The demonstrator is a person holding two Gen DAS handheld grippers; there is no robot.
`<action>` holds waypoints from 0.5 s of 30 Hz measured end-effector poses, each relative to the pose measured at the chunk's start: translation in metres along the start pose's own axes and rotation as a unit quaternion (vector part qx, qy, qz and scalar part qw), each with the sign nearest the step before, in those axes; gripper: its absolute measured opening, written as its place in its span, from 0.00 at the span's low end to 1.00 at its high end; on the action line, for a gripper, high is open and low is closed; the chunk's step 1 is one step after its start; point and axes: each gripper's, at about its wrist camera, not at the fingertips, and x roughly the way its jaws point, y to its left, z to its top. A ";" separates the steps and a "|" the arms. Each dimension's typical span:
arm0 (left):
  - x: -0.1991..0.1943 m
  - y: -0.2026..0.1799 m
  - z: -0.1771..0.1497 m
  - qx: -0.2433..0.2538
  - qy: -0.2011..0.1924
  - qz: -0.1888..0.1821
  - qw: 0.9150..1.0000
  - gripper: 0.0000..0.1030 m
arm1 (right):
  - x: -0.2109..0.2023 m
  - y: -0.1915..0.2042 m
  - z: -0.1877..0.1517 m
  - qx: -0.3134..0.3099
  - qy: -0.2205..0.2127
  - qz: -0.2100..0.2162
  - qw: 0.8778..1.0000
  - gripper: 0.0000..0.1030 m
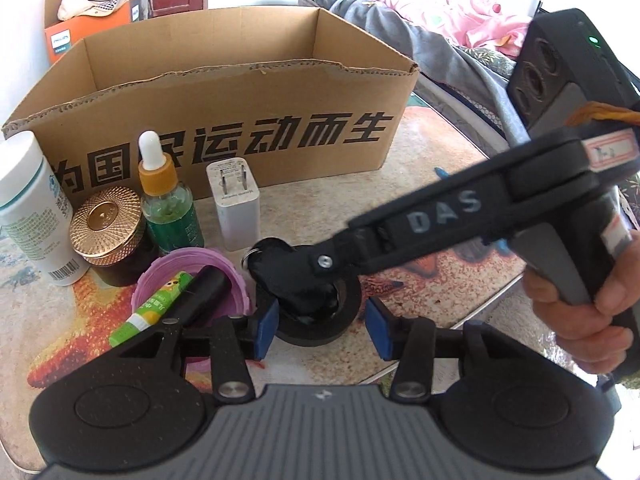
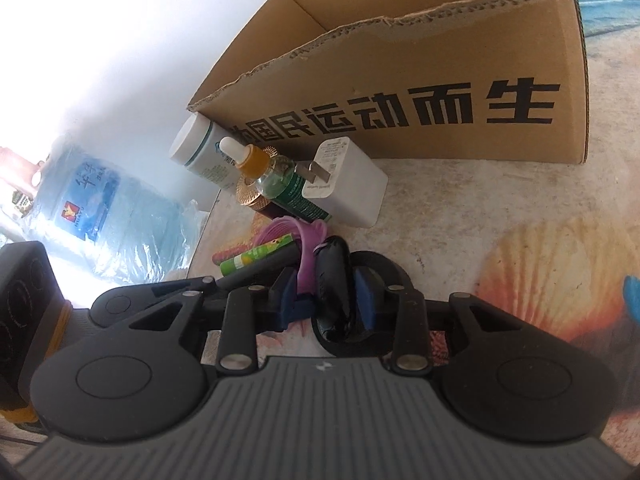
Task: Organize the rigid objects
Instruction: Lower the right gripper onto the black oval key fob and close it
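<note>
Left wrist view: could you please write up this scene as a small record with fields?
surface: seashell-print table mat
container: open cardboard box
right tool: closed on black key fob
under fob: black tape roll
left tool: pads straddle the roll; contact unclear
nearby: white charger, dropper bottle, gold-lidded jar, white tube, purple cup

brown cardboard box (image 1: 224, 92) with black lettering, white charger (image 1: 236, 204), green dropper bottle (image 1: 170, 216), purple cup (image 1: 192, 280).
</note>
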 end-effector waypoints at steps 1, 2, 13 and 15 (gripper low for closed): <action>0.000 0.001 0.000 -0.003 0.000 0.000 1.000 0.46 | -0.002 0.000 -0.001 0.001 0.001 0.007 1.000 0.25; 0.000 0.002 0.000 -0.005 -0.001 -0.001 1.000 0.46 | -0.005 -0.001 -0.001 0.003 0.001 0.014 1.000 0.22; 0.003 -0.002 0.002 0.002 -0.004 0.028 1.000 0.32 | 0.004 -0.015 -0.008 0.050 -0.019 0.020 0.998 0.15; -0.002 -0.004 0.001 0.004 -0.008 0.023 1.000 0.32 | -0.002 -0.012 -0.012 0.054 -0.026 0.018 0.998 0.15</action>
